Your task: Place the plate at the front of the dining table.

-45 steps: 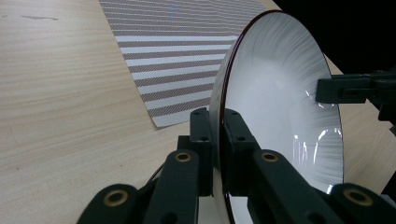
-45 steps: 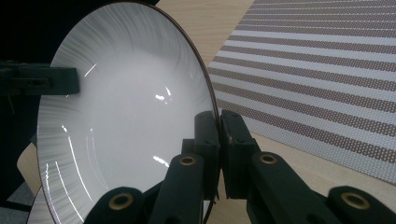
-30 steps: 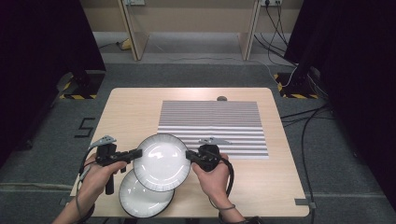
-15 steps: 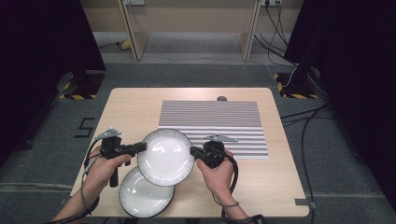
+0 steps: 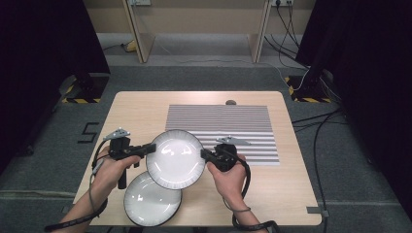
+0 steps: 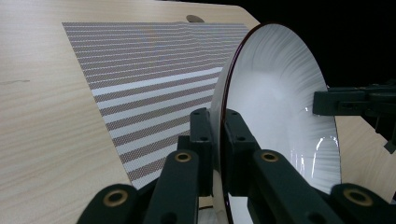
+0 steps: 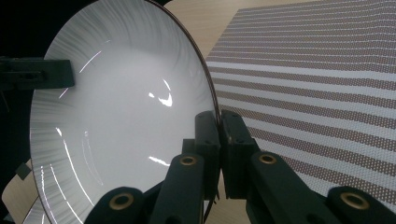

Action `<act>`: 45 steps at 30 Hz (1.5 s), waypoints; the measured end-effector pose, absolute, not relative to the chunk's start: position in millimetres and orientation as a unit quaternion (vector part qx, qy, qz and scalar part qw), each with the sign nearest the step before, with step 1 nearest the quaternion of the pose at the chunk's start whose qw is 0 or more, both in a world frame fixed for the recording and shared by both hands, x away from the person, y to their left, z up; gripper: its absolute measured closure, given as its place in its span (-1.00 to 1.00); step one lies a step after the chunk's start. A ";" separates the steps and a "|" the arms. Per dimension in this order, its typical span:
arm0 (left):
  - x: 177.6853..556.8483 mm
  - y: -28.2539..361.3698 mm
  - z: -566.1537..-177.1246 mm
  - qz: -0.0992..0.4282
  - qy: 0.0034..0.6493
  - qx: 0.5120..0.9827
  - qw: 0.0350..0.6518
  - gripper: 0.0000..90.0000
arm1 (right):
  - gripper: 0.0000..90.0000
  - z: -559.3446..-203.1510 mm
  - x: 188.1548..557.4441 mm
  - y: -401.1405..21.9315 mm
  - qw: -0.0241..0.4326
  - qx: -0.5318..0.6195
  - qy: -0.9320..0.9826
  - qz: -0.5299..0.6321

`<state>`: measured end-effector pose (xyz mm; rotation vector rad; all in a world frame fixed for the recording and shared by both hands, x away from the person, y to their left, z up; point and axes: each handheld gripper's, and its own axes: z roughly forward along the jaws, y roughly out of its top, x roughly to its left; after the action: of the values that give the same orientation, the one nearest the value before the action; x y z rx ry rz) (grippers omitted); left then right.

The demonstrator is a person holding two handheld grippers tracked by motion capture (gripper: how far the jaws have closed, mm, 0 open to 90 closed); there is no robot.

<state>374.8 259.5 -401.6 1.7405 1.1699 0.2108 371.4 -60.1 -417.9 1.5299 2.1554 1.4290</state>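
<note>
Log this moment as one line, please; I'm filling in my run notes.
left gripper: shut on upper plate rim | right gripper: shut on opposite rim | upper plate: lifted, tilted | second plate: on table | striped mat: bare

A plate [image 5: 176, 158] sits left of the striped mat [image 5: 228, 125] on the counter [image 5: 136, 109]; a second plate [image 5: 148, 206] lies nearer, partly beneath it.

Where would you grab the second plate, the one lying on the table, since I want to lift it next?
Take the lower plate by its thin rim, at the left or near edge, coming in low from the side. It lies flat, and the lifted plate, clamped by both hand-held grippers, overhangs its far right part.
</note>
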 end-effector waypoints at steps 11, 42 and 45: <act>384.2 250.9 -396.7 0.093 0.473 0.720 0.499 0.86 | 0.93 -412.2 376.0 -67.0 0.079 0.513 0.710 0.477; 414.1 225.9 -394.9 0.105 0.457 0.724 0.506 0.87 | 0.92 -404.4 394.0 -86.6 0.110 0.526 0.698 0.473; 417.4 223.2 -395.8 0.104 0.456 0.724 0.507 0.87 | 0.93 -404.7 395.8 -88.8 0.111 0.528 0.697 0.472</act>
<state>417.4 223.2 -395.8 1.7459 1.0983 0.2504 395.8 -88.8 -404.7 1.5513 2.0474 1.3865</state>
